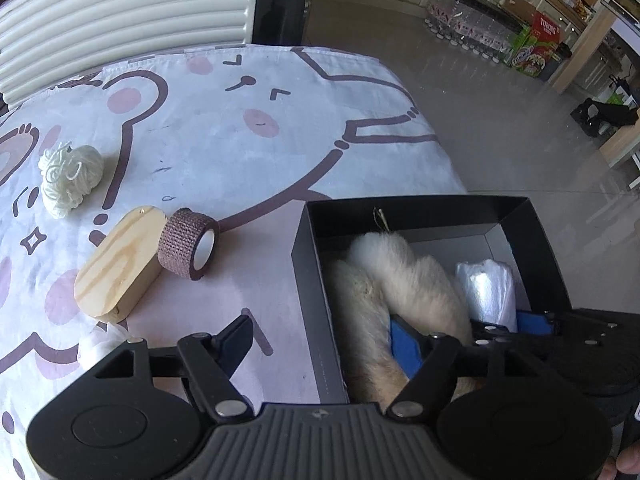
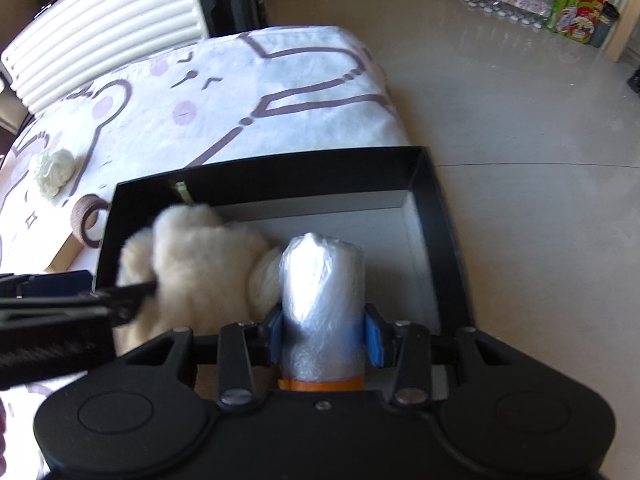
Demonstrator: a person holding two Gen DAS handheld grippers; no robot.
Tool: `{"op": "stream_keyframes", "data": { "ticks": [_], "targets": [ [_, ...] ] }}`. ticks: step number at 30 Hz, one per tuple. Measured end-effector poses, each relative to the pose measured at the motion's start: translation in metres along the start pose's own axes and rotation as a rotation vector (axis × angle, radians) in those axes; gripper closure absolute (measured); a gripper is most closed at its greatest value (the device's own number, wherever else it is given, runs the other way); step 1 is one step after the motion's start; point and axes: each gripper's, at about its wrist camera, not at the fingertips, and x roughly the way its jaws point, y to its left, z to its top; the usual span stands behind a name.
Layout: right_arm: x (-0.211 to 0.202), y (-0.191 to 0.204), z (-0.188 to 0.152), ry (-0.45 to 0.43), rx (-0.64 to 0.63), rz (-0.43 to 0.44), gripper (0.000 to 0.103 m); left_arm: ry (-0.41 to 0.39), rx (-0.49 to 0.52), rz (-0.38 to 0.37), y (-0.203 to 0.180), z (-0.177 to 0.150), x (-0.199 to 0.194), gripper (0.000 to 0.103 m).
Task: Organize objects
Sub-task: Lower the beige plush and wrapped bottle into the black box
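Note:
A black box (image 1: pixel 316 264) stands at the table's right edge; it also shows in the right wrist view (image 2: pixel 440 216). Inside lie a cream furry toy (image 1: pixel 416 276) (image 2: pixel 200 252) and a roll of clear plastic bags (image 1: pixel 488 292) (image 2: pixel 322 296). My right gripper (image 2: pixel 325 330) is shut on the plastic roll inside the box. My left gripper (image 1: pixel 324 340) is open, its jaws wide, one finger outside the box and the blue-padded finger (image 1: pixel 404 344) against the furry toy. On the cloth lie a wooden block (image 1: pixel 120 264), a brown bandage roll (image 1: pixel 188 244) and a white yarn ball (image 1: pixel 70 176).
The table carries a cartoon-print cloth (image 1: pixel 240 128). A cream ribbed suitcase (image 1: pixel 120 12) stands behind the table. Tiled floor (image 1: pixel 500 120) lies to the right, with packs of bottles and cartons (image 1: pixel 532 44) by the far cabinets.

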Motion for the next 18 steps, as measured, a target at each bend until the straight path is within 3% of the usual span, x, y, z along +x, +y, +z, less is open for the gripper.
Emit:
{"op": "stream_keyframes", "data": {
  "ticks": [9, 18],
  "targets": [
    [-0.001, 0.008, -0.004, 0.05, -0.032, 0.044, 0.062, 0.074, 0.063, 0.057, 0.002, -0.01, 0.003, 0.03],
    [-0.006, 0.012, -0.016, 0.127, -0.064, 0.062, 0.062, 0.074, 0.147, 0.077, -0.004, -0.02, -0.006, 0.032]
  ]
}}
